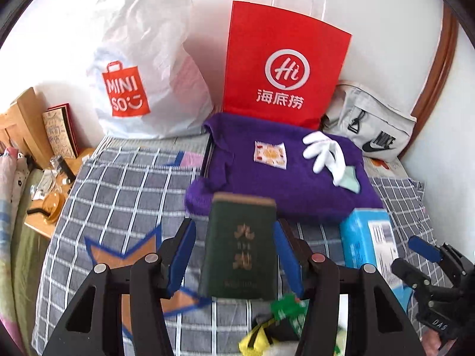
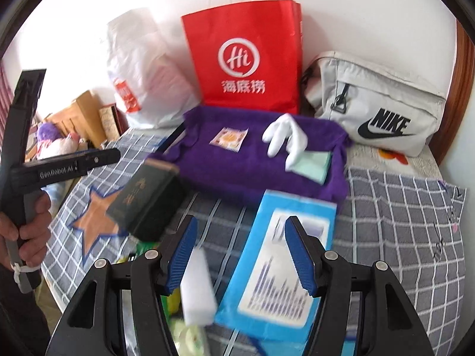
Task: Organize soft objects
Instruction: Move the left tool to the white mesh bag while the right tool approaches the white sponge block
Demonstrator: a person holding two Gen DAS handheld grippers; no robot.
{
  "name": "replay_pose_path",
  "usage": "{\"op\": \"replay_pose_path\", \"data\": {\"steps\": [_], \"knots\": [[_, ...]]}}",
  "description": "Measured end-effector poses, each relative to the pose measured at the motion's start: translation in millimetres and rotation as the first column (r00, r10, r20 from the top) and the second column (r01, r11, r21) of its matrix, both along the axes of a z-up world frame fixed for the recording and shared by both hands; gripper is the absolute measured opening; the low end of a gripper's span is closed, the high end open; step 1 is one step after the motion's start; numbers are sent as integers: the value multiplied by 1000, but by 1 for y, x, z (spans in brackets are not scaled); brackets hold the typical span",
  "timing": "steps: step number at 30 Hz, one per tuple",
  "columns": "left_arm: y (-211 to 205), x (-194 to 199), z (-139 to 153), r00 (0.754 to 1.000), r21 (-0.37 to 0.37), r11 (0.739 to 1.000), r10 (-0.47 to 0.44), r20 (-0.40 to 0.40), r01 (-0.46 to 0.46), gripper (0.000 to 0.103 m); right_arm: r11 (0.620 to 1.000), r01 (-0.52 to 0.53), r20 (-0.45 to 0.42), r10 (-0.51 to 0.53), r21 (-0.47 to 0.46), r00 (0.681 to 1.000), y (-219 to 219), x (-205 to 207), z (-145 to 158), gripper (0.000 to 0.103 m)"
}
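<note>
Left wrist | L fingers (image 1: pixel 234 255) pinch rigid green box (image 1: pixel 239 246) | R fingers (image 2: pixel 240 255) spread over glossy blue box (image 2: pixel 276 267)

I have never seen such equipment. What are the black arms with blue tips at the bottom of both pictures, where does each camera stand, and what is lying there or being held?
There is no robot here. A person holds a two-finger gripper in each hand, and each gripper carries a wide-angle camera that looks forward along its fingers. One picture comes from the left gripper, the other from the right gripper. The right view also shows the person's hand on the left tool.

The surface is a bed with a checked cover. On it lies a purple knit with a white glove on top. Behind it stand a red paper bag, a white plastic bag and a grey bag.

The left gripper holds a dark green box in the air. A light blue box shows between the right fingers, but I cannot tell whether it is gripped.
</note>
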State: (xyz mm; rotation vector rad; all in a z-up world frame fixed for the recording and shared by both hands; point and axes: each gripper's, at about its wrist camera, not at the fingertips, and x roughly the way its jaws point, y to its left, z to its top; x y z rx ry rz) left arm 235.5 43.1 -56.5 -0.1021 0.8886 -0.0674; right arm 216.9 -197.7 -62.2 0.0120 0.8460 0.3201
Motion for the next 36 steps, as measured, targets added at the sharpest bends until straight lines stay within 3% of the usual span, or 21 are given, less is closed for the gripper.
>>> {"op": "replay_pose_path", "data": {"steps": [9,15,24,31,32,36], "knots": [[-1,-65,-27,998,-4,1000,2,-56,-2,52,999,-23,-23,24,22,999,8,-69,-28,60],[0,-96,-35,999,-23,1000,2,-52,-3,52,998,-46,-49,48,33,998,9,-103,-46,60],[-10,-130,-64,994,-54,998,-49,-93,44,52,1000,-29,-87,30,7,996,13,-124,-77,60],[-28,-137,-84,984,-38,993,-115,-138,110,52,1000,-18,-81,19,19,997,11,-126,-78,60],[-31,-136,-86,983,-26,993,-119,-141,116,49,1000,-16,-77,17,20,997,10,-126,-77,60],[-33,-136,-89,979,-34,990,-141,-146,138,18,1000,-4,-69,5,26,998,6,-125,-74,60]]}}
